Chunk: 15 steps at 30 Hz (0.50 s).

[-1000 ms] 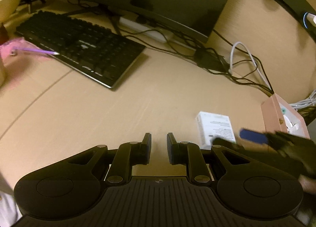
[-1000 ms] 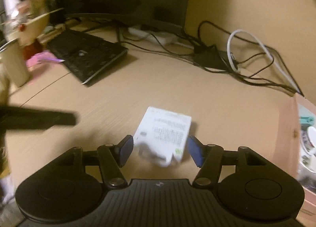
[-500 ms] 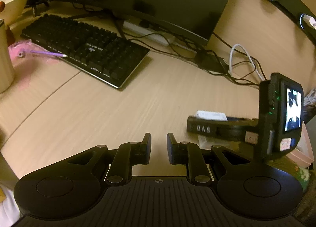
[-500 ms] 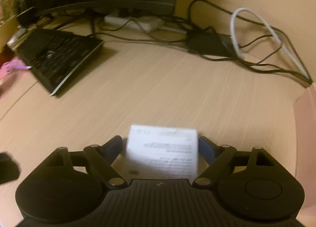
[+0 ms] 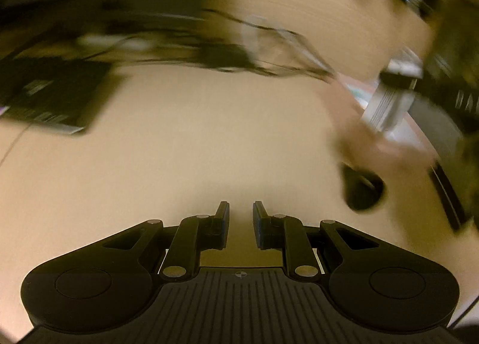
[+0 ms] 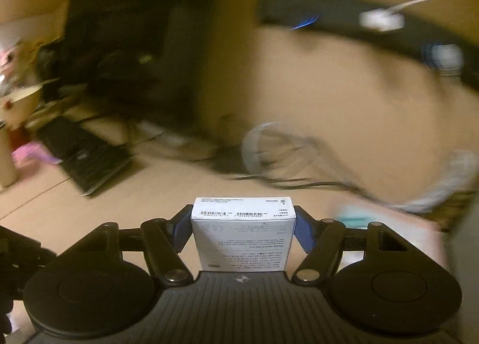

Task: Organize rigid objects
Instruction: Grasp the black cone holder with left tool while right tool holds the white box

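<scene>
**One white box gripped above the desk**

One white box (image 6: 243, 233), printed with barcodes and small text, is seen between the blue pads (image 6: 304, 231) of the right gripper (image 6: 243, 228). Both pads are pressed against the box's side faces, and the jaws are closing on it at this moment. The box is held clear of the desk (image 6: 167, 191), with its barcode face turned up and forward. In the left wrist view the same box (image 5: 387, 110) appears as a pale blurred block at the right, clamped in the dark body of the right gripper (image 5: 398, 83) and held over a pink box (image 5: 353, 101) whose contents cannot be made out.

The left gripper (image 5: 241, 222) is nearly closed, with only a narrow gap left between its pads, and nothing is held in it; bare desk (image 5: 209, 140) is seen below it. A small dark round object (image 5: 363, 189) lies on the desk just to the right of its fingers; what it is cannot be told.

Farther out, a black keyboard (image 6: 86, 158) lies at the left of the desk, with a dark monitor (image 6: 140, 38) behind it. A tangle of black and white cables (image 6: 284, 158) is spread along the back of the desk. Much of both views is smeared by motion blur.
</scene>
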Motion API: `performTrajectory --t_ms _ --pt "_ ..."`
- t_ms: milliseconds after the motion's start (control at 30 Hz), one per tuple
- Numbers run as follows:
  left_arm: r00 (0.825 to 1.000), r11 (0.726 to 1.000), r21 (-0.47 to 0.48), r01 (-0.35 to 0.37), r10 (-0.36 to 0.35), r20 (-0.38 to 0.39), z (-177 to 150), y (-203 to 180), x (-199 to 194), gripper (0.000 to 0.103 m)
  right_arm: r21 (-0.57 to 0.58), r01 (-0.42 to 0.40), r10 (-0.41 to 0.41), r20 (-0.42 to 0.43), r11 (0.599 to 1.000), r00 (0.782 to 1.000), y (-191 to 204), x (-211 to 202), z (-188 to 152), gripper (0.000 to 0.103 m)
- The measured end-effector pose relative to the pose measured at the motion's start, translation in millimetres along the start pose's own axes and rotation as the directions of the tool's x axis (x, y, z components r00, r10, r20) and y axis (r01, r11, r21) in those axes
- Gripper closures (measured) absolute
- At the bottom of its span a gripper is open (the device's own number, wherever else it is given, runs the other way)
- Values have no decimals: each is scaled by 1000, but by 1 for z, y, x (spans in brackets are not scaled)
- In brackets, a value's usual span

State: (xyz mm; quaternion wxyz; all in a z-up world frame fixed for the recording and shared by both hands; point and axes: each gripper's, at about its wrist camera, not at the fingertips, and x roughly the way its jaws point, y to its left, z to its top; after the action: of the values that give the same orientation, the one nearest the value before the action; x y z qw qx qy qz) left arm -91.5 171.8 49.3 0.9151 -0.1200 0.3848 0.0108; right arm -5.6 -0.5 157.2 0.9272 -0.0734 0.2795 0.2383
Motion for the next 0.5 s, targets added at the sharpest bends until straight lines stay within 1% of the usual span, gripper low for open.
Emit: performTrajectory --t_ms 67,100,200,267,300,333,367,400,467,500 --pt "998 994 87 58 -55 -32 1 -21 15 84 21 104 -104 10 994 995 -24 -22 -13 34" --pt "996 991 114 75 -70 -47 2 -29 21 84 33 142 -142 1 989 990 -33 -29 -20 34" --pt "991 973 200 114 -97 -93 5 -58 41 84 99 237 -231 -72 966 970 -61 -39 -55 34" --pt "987 964 229 134 -108 -119 8 -72 51 84 119 300 -288 -113 946 951 -71 -39 -80 34" --pt "985 959 247 140 -109 -134 9 -78 56 84 117 345 -330 -130 931 935 -73 -38 -95 34" --pt "984 951 274 140 -102 -147 10 -84 60 84 115 374 -356 -149 920 922 -74 -36 -106 34" --pt "983 944 302 136 -91 -156 9 -89 63 84 124 391 -369 -171 912 914 -78 -37 -118 34" --pt "983 935 331 131 -78 -167 9 -93 66 84 141 400 -372 -186 906 909 -80 -38 -127 34" --pt "983 913 391 118 -52 -174 7 -100 67 84 165 417 -386 -188 894 903 -82 -46 -140 34" --pt "982 904 411 117 -44 -182 8 -103 68 84 176 411 -374 -209 895 904 -84 -47 -144 34"
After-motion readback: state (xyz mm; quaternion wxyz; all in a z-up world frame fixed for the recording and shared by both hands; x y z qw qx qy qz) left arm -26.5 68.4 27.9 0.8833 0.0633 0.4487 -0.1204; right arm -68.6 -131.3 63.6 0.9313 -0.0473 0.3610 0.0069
